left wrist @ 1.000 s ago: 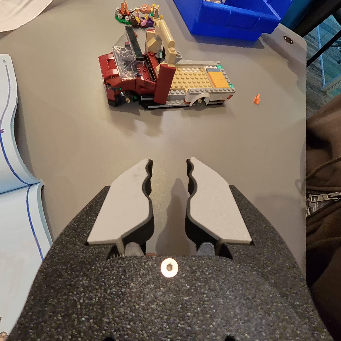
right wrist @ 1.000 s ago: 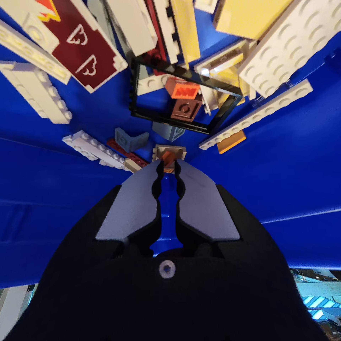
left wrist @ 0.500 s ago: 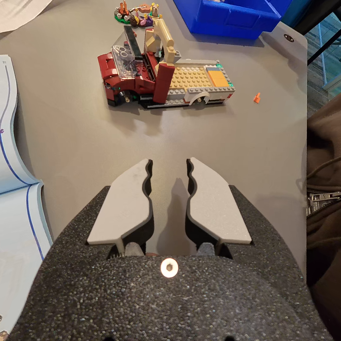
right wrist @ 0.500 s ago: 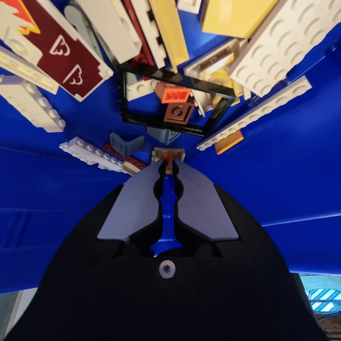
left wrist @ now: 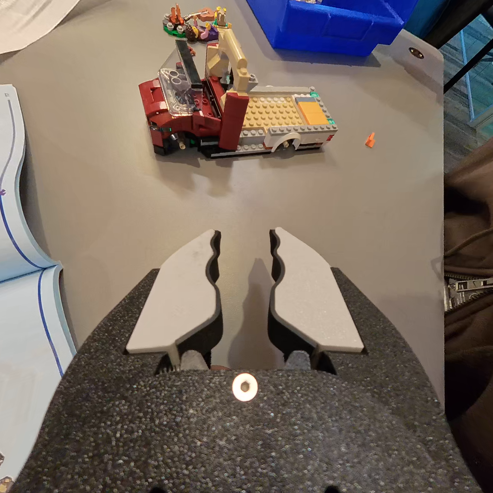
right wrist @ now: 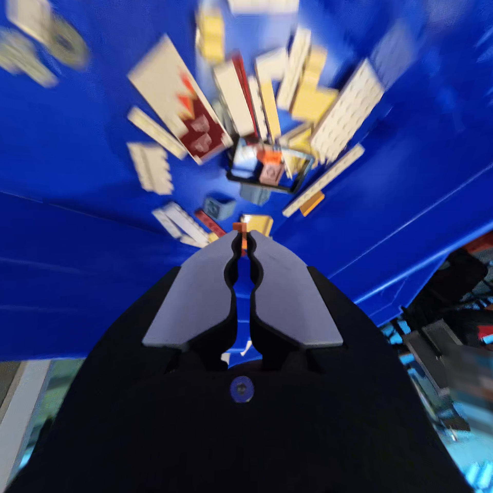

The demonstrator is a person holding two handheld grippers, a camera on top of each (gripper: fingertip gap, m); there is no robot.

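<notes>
My right gripper (right wrist: 243, 234) is shut on a small orange brick piece (right wrist: 241, 232), held at the fingertips above the inside of the blue bin (right wrist: 400, 186). The view is blurred by motion. Below it lie loose bricks: a tan piece (right wrist: 257, 223), a black frame (right wrist: 266, 170) and a dark red printed plate (right wrist: 200, 133). My left gripper (left wrist: 245, 234) is open and empty, low over the grey table (left wrist: 106, 186). Ahead of it stands a partly built dark red and tan brick truck (left wrist: 234, 114).
A small orange piece (left wrist: 370, 140) lies on the table right of the truck. A small minifigure scene (left wrist: 196, 22) stands behind the truck. The blue bin (left wrist: 333, 24) is at the back right. An open instruction booklet (left wrist: 16, 266) lies at the left. A person's dark jacket (left wrist: 474, 266) is at the right edge. Left tips to right tips: about 55 centimeters. About 25 centimeters separates my left fingertips from the small minifigure scene (left wrist: 196, 22).
My right gripper's fingers closed on the small orange piece in the bin and have drawn back up with it; the bricks look farther off. My left gripper has barely moved.
</notes>
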